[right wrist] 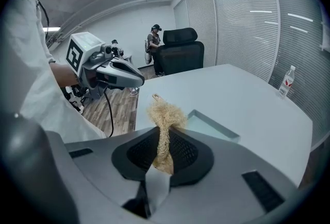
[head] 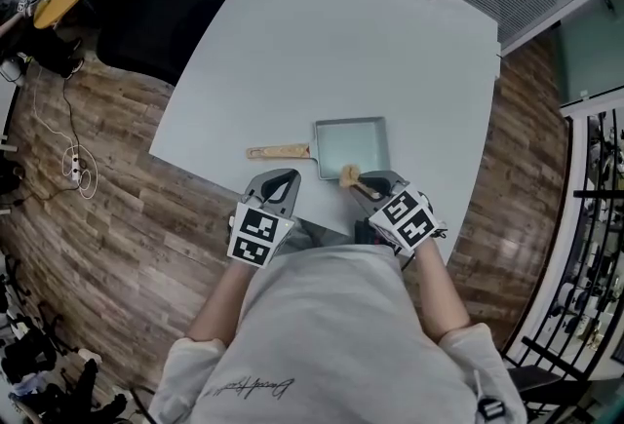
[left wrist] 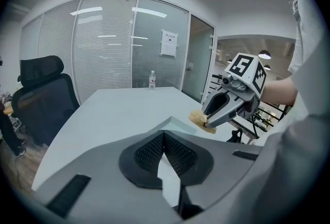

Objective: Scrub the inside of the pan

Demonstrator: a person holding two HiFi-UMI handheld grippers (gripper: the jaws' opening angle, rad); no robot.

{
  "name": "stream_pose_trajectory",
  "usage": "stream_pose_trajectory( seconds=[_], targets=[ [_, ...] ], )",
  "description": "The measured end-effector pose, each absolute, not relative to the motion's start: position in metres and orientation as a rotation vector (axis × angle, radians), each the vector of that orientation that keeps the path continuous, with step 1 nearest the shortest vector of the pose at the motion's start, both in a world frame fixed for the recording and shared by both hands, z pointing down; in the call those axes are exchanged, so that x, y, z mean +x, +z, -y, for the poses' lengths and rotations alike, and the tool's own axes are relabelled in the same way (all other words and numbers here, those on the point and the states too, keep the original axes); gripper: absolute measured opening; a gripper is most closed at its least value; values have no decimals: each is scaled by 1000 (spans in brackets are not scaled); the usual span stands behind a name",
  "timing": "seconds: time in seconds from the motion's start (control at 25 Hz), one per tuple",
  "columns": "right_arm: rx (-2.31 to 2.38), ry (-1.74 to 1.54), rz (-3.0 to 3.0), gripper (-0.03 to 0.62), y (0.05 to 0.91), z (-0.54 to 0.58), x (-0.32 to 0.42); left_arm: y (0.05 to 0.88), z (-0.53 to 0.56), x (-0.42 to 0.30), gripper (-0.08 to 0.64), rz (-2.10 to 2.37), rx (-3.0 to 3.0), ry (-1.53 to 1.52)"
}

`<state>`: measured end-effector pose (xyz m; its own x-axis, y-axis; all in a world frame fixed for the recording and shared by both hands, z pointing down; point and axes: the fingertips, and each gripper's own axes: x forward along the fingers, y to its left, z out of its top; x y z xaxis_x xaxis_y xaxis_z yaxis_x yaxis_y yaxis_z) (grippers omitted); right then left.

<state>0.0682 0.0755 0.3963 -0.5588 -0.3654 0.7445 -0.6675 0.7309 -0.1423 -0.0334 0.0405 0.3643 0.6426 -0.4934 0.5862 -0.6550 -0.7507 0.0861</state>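
- Left gripper: jaws fully closed with nothing between them. It hangs just short of the wooden handle.
- Pan: square, shallow, smooth grey metal, lying near the front edge of the table. It is probably rigid and fairly light, and likely to slide on the slick top, so steady it at the handle.
- Right gripper: jaws clamped on the scrubber, a soft, springy tuft of pale fibre at the pan's near rim.

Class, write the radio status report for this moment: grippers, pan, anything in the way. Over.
Left gripper shut, empty, by handle. Right gripper shut on scrubber at near edge of pan. Nothing in the way.
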Motion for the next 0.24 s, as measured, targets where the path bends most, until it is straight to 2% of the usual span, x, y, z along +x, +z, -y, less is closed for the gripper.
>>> stream_pose_trajectory(
  seconds=[0.24],
  targets=[
    [765,553,2202,67,398,-87,71,362,-46,-31,12,913,2582,798]
  ],
)
